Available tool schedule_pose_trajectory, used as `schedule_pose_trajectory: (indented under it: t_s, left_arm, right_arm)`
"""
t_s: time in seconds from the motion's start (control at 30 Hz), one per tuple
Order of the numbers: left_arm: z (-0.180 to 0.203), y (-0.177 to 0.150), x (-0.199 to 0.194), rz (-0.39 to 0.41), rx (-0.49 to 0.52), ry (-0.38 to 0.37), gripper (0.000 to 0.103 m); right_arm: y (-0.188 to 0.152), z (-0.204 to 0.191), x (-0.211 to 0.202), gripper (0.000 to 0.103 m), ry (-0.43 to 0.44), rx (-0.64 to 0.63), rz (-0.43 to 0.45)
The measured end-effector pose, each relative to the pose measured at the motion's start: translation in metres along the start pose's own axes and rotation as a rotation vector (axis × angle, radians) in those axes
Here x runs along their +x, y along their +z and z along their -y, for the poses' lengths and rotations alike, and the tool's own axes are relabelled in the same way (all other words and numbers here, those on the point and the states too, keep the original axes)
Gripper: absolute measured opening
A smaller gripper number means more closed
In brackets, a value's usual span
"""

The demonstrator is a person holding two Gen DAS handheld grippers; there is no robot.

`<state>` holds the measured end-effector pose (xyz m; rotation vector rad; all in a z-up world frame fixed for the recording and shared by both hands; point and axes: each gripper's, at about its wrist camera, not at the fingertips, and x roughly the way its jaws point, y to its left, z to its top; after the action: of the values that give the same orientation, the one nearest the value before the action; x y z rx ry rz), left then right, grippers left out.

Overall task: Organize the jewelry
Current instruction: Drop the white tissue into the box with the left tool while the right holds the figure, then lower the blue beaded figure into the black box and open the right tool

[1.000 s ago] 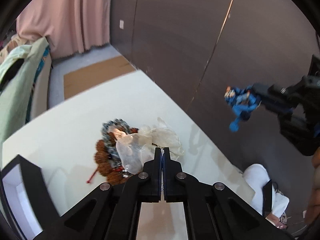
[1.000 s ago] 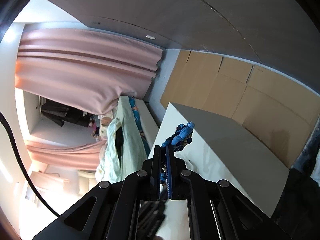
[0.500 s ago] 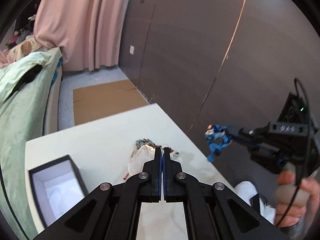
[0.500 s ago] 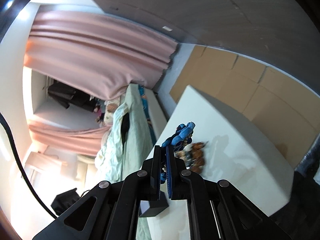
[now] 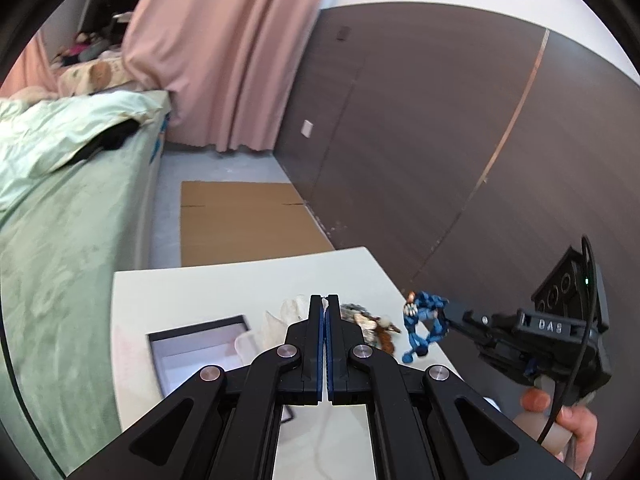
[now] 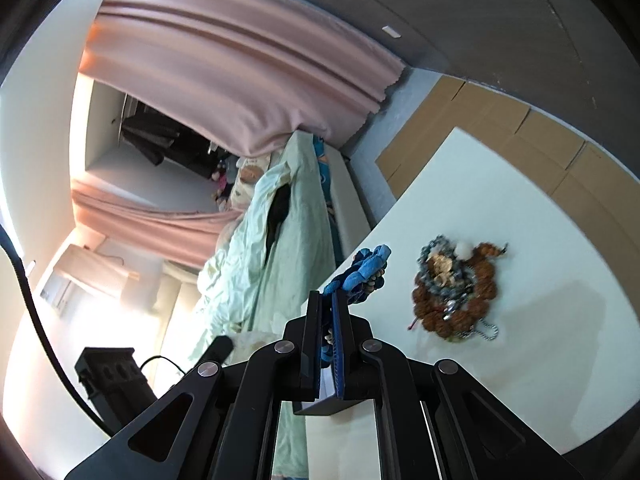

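Observation:
My left gripper [image 5: 325, 300] is shut, and a sheer white pouch [image 5: 276, 320] hangs at its tips over the white table [image 5: 200, 288]. Below it to the left lies an open black box with a white lining [image 5: 196, 348]. My right gripper [image 6: 328, 300] is shut on a blue beaded piece [image 6: 368, 268], which hangs in the air at the right of the left wrist view [image 5: 424, 324]. A pile of brown and grey beads and chains [image 6: 452, 288] lies on the table [image 6: 520, 360], past both grippers [image 5: 376, 324].
A bed with a pale green cover [image 5: 60, 200] runs along the table's left side. Flat cardboard [image 5: 240, 220] lies on the floor beyond the far edge. A dark panelled wall [image 5: 440, 140] stands close on the right. A hand [image 5: 560, 420] holds the right gripper.
My left gripper has pulled back and up from the bead pile, and the white pouch has come off the pile with it. The box has come into view. The right gripper has swung with the blue piece.

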<state>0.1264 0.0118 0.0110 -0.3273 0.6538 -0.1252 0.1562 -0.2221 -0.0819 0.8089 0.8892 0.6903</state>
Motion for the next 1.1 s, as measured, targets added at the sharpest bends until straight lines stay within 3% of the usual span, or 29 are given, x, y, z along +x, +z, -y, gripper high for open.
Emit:
schedule_pose_trajectory:
  t_s: [0.3,0.33,0.4,0.43,0.47,0.5,1.03,1.1]
  left_arm:
    - [-0.040,-0.004,-0.004,-0.022,-0.095,0.021,0.002]
    - [-0.045,-0.005,-0.003,-0.039,-0.114,0.018,0.011]
    - [-0.055,-0.006,-0.001,-0.069,-0.155,0.036,0.044]
    - [-0.060,-0.007,-0.004,-0.055,-0.171,0.046,0.071]
    - [-0.062,-0.008,-0.009,-0.035,-0.178,0.054,0.087]
    - [-0.065,-0.009,-0.016,0.000,-0.184,0.061,0.090]
    - [-0.100,-0.009,-0.055,0.053,-0.237,0.117,0.091]
    - [-0.101,-0.010,-0.058,0.055,-0.234,0.120,0.091]
  right_arm:
    - [-0.020,-0.016,0.029,0.007,0.005,-0.035,-0.069]
    - [-0.021,-0.017,0.031,0.007,0.007,-0.038,-0.074]
    - [-0.025,-0.022,0.036,0.007,0.012,-0.050,-0.087]
    - [-0.027,-0.025,0.039,0.007,0.014,-0.056,-0.092]
    - [-0.029,-0.027,0.042,0.007,0.017,-0.062,-0.098]
    - [-0.031,-0.030,0.045,0.007,0.020,-0.071,-0.106]
    - [-0.059,-0.061,0.099,0.007,0.115,-0.130,-0.214]
    - [-0.061,-0.063,0.109,0.009,0.087,-0.133,-0.235]
